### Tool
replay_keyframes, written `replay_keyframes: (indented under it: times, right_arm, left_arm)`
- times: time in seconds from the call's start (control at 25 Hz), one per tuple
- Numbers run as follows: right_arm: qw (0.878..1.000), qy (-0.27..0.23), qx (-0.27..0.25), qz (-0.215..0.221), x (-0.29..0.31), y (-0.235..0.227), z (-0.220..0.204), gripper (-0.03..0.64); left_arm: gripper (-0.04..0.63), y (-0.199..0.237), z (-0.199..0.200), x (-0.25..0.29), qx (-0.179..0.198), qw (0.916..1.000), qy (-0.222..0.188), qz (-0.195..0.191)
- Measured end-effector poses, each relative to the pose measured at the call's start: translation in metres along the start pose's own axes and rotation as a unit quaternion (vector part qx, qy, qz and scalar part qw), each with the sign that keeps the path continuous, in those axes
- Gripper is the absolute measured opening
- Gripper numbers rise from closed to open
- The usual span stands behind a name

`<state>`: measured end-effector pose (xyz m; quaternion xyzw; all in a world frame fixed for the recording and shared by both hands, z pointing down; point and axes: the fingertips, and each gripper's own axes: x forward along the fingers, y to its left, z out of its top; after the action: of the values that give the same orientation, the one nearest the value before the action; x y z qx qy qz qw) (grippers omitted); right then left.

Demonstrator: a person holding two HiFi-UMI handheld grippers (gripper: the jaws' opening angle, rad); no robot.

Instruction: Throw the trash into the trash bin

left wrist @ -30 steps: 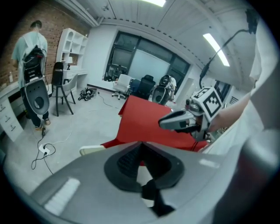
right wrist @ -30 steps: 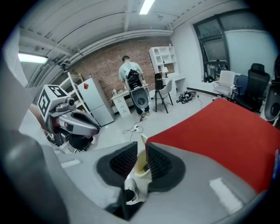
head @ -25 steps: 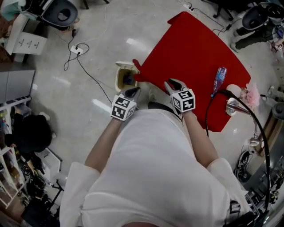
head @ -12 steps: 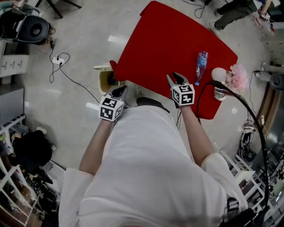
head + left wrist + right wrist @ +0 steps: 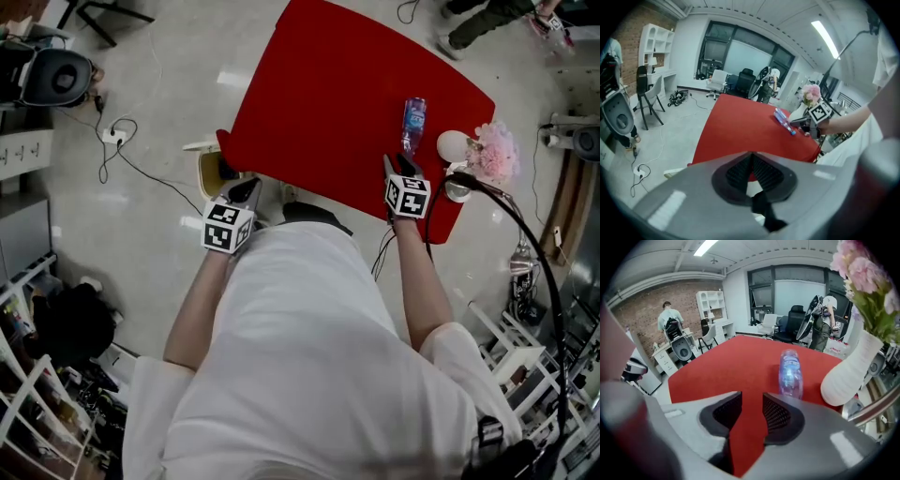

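A clear plastic bottle (image 5: 412, 122) with a blue label lies on the red table (image 5: 328, 103), also seen as bottle (image 5: 790, 373) in the right gripper view. My right gripper (image 5: 401, 165) hovers just short of its near end. Its jaws (image 5: 751, 397) have just been opening, with only red tabletop between them. My left gripper (image 5: 249, 188) is off the table's left corner, beside the beige trash bin (image 5: 208, 173) on the floor. Its pads (image 5: 750, 157) meet at the tips with nothing in them. From the left gripper view the bottle (image 5: 784, 121) and right gripper (image 5: 808, 124) show across the table.
A white vase (image 5: 454, 145) with pink flowers (image 5: 492, 155) stands right of the bottle, close as vase (image 5: 848, 376). A black cable (image 5: 511, 234) arcs over the table's right edge. A power strip (image 5: 114, 136) and cords lie on the floor left of the bin. People (image 5: 670, 319) stand far off.
My right gripper has swept right across the table to just short of the bottle, and its jaws stand wider. The left gripper has stayed by the bin, shifting slightly.
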<state>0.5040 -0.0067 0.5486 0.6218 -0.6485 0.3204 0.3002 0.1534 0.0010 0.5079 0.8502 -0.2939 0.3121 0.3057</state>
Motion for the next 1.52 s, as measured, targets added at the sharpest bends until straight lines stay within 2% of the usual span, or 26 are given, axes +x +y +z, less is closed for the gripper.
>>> replay_keyframes:
  times: [0.36, 0.6, 0.72, 0.88, 0.92, 1.0, 1.32, 1.52]
  right_arm:
    - [0.998, 0.025, 0.030, -0.052, 0.013, -0.065, -0.019, 0.167]
    - [0.996, 0.054, 0.038, -0.061, 0.033, -0.084, -0.026, 0.245]
    - [0.994, 0.079, 0.043, -0.063, 0.047, -0.091, -0.037, 0.331]
    - [0.993, 0.096, 0.051, -0.051, 0.061, -0.091, -0.042, 0.330]
    - [0.992, 0.098, 0.053, -0.053, 0.063, -0.092, -0.042, 0.313]
    - [0.991, 0.103, 0.056, -0.060, 0.066, -0.093, -0.042, 0.218]
    - [0.995, 0.082, 0.024, -0.060, 0.063, -0.078, -0.034, 0.198]
    - [0.997, 0.064, 0.023, -0.025, 0.063, -0.050, -0.020, 0.196]
  left_arm:
    - [0.005, 0.000, 0.002, 0.011, -0.002, 0.9998, 0.020, 0.005]
    - [0.005, 0.001, 0.005, 0.018, -0.002, 0.9995, 0.030, 0.005]
    - [0.005, 0.003, 0.007, 0.022, -0.005, 0.9994, 0.033, 0.007]
    - [0.005, 0.008, 0.008, 0.021, -0.010, 0.9992, 0.035, 0.013]
    - [0.005, 0.010, 0.008, 0.021, -0.012, 0.9992, 0.036, 0.014]
    - [0.005, 0.014, 0.006, 0.020, -0.015, 0.9991, 0.036, 0.017]
    - [0.005, 0.022, -0.001, 0.011, -0.025, 0.9990, 0.025, 0.027]
    - [0.005, 0.031, -0.006, -0.003, -0.033, 0.9987, 0.012, 0.038]
